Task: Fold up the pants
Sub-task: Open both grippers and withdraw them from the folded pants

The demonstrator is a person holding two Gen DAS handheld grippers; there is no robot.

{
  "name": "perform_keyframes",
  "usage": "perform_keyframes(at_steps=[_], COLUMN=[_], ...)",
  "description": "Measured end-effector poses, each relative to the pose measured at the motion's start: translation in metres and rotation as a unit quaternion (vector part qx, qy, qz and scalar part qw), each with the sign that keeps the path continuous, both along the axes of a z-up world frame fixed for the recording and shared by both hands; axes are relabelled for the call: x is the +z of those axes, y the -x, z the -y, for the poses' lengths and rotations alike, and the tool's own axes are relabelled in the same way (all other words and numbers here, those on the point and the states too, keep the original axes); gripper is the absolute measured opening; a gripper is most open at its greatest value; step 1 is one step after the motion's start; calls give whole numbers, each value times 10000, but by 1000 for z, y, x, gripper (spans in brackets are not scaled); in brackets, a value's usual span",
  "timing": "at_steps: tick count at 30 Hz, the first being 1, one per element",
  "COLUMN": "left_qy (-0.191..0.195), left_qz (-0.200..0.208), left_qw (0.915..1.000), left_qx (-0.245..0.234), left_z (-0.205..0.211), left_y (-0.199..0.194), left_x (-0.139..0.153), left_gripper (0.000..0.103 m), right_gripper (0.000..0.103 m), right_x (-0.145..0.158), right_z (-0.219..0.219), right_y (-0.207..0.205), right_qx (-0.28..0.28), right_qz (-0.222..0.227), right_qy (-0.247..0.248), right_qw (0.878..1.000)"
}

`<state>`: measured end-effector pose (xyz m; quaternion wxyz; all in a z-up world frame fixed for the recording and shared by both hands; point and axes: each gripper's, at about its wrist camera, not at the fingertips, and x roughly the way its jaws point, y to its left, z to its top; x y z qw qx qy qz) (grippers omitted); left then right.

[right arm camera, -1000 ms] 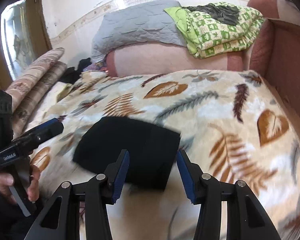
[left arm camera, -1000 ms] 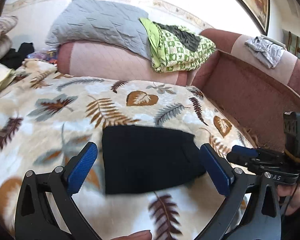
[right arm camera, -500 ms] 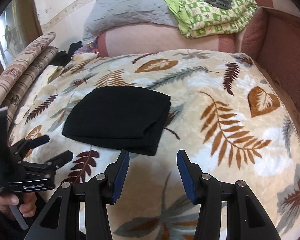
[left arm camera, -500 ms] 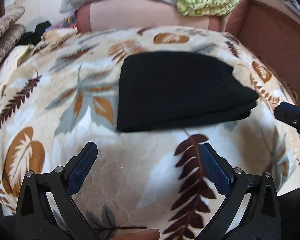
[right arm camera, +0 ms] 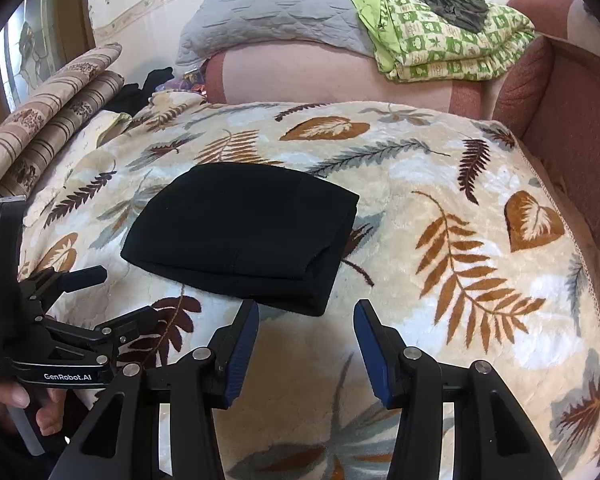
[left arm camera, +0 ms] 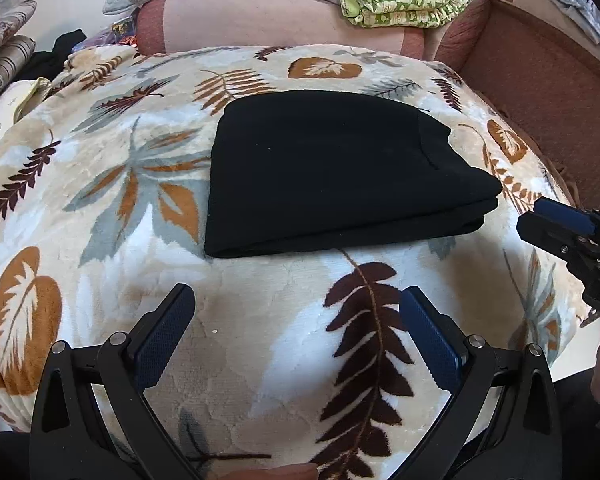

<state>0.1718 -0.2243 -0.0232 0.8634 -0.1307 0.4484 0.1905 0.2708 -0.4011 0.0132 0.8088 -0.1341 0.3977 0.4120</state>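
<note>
The black pants [left arm camera: 332, 172] lie folded into a flat stacked rectangle on the leaf-patterned blanket [left arm camera: 112, 216], also seen as black pants [right arm camera: 244, 232] in the right wrist view. My left gripper [left arm camera: 296, 312] hovers open over the blanket, short of the pants' near edge, nothing between its blue pads. My right gripper [right arm camera: 306, 320] is open too, just in front of the pants' near right corner, holding nothing. Each gripper shows in the other's view: the right gripper [left arm camera: 556, 228] at the right edge, the left gripper [right arm camera: 112, 296] at the left, held by a hand [right arm camera: 16, 400].
A pink sofa back [right arm camera: 320, 76] carries a grey quilt [right arm camera: 276, 12] and a green patterned blanket [right arm camera: 452, 44]. A reddish armrest [left arm camera: 540, 68] bounds the right side. Striped cushions [right arm camera: 52, 92] and dark clothes [right arm camera: 140, 88] lie at the left.
Both grippers have pulled back and tipped downward from the pants, which now lie fully beyond the fingertips. The pants themselves have not shifted on the blanket.
</note>
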Motion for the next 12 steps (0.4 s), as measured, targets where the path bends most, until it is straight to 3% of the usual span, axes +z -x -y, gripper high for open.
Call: perform_keyframes(at_steps=[10,12], left_qy=[-297,-156], left_qz=[82,48], left_qw=[9995,9998], left_qx=[-116,-148], left_z=[10,7], left_y=[2,1], left_x=[4,3], left_gripper=[103,103], right_gripper=[48,48], right_x=[1,1], right_z=[1,2], right_y=[1,1], right_qx=[-28,-27], right_qz=[27,23], right_qy=[-10,-34], right_qw=[10000,10000])
